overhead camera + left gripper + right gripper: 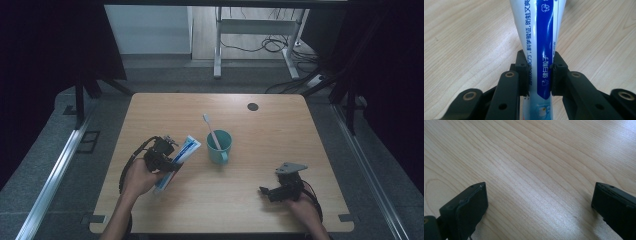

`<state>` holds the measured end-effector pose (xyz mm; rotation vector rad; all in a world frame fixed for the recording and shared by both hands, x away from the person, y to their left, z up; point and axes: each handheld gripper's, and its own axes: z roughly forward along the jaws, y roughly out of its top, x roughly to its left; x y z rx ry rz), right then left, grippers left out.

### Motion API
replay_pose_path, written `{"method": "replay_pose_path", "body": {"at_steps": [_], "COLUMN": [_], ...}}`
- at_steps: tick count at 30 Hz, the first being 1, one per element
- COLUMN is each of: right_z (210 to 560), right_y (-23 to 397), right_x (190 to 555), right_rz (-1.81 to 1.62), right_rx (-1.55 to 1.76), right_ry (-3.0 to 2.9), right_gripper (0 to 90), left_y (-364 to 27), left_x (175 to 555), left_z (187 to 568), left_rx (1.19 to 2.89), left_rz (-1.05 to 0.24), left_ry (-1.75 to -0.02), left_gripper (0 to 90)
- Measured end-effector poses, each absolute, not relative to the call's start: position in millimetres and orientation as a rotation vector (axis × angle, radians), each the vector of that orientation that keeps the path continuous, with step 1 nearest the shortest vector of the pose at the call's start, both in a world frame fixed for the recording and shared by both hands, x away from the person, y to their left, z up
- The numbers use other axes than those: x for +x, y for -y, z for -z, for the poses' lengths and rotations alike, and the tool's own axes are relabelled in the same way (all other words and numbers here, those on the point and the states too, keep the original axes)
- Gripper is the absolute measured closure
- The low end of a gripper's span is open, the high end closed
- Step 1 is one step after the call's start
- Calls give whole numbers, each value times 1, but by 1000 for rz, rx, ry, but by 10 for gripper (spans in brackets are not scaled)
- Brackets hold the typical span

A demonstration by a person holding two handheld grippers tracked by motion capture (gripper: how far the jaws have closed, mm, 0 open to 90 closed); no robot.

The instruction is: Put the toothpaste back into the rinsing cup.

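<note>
ahead of my right gripper (270, 191): bare table (280, 135) | obstacle: cup (219, 146) with toothbrush (212, 131), mid-table beside my toothpaste tube (181, 156)

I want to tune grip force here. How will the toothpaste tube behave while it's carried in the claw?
The toothpaste tube looks soft: it seems to narrow between the left claw pads, so it will likely dent. Its glossy skin may slip. Held near one end, the long part may sag.

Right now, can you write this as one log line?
left tongs: shut on toothpaste tube | right tongs: open, empty | cup: holds toothbrush
</note>
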<state>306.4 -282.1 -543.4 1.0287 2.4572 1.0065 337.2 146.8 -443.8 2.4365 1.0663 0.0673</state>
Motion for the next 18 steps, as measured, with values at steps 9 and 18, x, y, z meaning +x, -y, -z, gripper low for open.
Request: {"method": "replay_pose_path", "body": {"at_steps": [9,18], "right_z": [543,543], "right_y": [282,282], "right_x": [306,306], "right_rz": [-1006,-1005], "right_rx": [1030,1028], "right_ry": [-2457,-2459], "right_gripper": [3,3], "left_y": [-154,-157], "left_x": [327,325], "left_z": [433,424], "left_rx": [2363,2279], "left_rz": [-116,-154], "left_ry": [-1010,-973], "left_gripper": [732,732]}}
